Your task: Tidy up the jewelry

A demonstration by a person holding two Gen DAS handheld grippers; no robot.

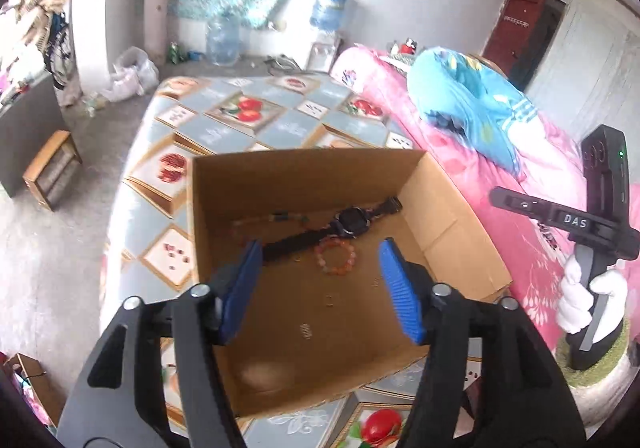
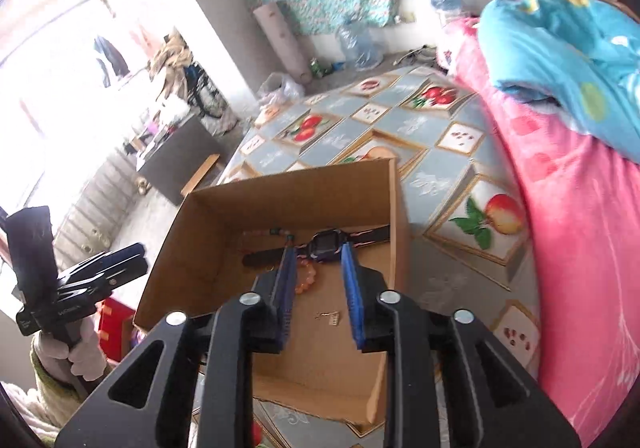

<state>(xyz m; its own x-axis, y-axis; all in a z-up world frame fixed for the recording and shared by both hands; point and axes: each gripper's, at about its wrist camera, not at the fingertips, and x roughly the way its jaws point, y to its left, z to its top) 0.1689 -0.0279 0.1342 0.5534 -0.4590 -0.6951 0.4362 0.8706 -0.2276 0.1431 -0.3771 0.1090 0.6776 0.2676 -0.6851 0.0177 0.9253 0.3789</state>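
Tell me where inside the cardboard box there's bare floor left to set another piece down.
The near half of the cardboard box is mostly bare, between the orange bead bracelet and the near wall, with only tiny metal bits. The far end is crowded: the watch lies across it, with a beaded strand behind.

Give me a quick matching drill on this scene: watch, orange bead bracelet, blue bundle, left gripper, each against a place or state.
Things:
1. watch
2. orange bead bracelet
3. blue bundle
4. left gripper

Places or states:
A. on the pink bedding
B. open, empty, above the cardboard box
C. lying on the box floor, strap stretched out
D. on the box floor, just nearer the camera than the watch

Pairs: 1-C, 2-D, 3-A, 4-B
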